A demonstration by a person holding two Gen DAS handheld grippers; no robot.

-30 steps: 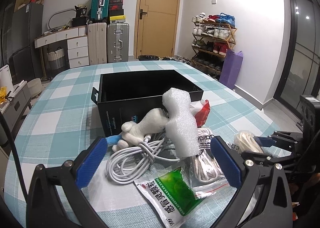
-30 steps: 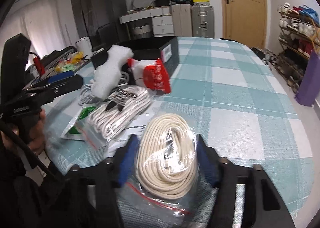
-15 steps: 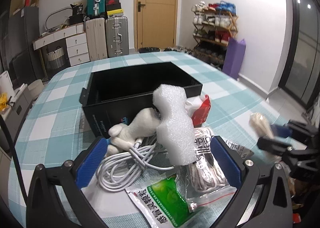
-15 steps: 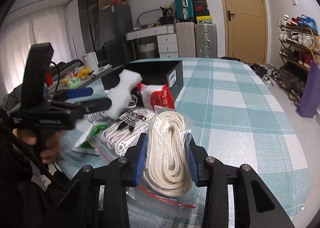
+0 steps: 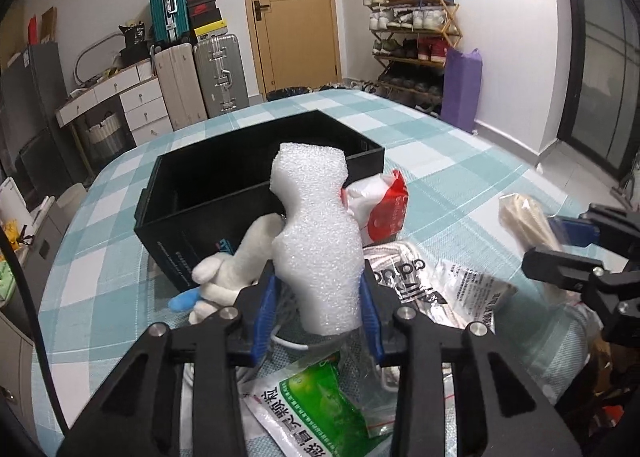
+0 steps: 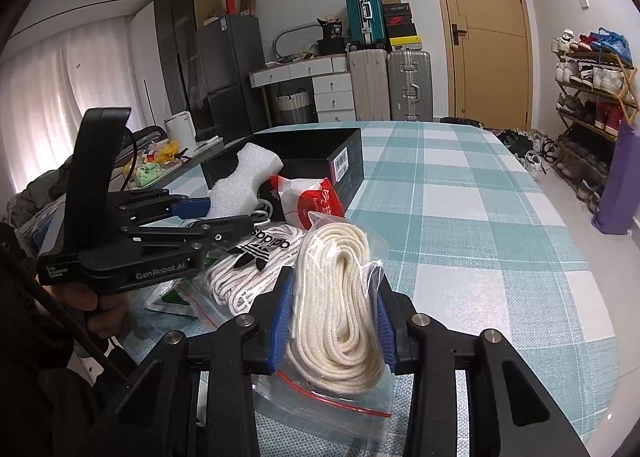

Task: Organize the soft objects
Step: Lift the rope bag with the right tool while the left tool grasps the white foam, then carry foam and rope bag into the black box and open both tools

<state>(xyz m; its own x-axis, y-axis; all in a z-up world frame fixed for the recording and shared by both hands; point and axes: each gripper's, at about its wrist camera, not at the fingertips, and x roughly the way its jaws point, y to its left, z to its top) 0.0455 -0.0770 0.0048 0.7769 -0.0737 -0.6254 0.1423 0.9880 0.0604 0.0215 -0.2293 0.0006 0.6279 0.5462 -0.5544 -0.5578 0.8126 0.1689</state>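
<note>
Teal-and-white checked cloth covers the surface (image 5: 460, 161), and a heap of soft things lies at its near end in front of an open black box (image 5: 256, 177), the likely place for them. At the heart of the heap stands a white foam piece (image 5: 316, 249), waisted like an hourglass and pebbled all over; it rises upright between the blue pads of the left gripper (image 5: 318, 311), whose jaws are closing on its lower part and already touch both sides. Taking it low leaves the top free, probably so it can be lifted over the box wall. A white plush toy (image 5: 236, 261) leans against the box just beside the foam, with white cable looped under both. A red-and-white packet (image 5: 384, 205) sits on the foam's other side, a bag of white laces (image 6: 256, 261) with black lettering lies in front, and a green-printed sachet (image 5: 320, 393) is nearest the camera.

Off to the side, the right gripper (image 6: 332, 321) pinches a zip bag of coiled cream rope (image 6: 340, 297), the pads pressing into the plastic, the bag's lower end hanging below them. I judge both grips are made for carrying to the box
</note>
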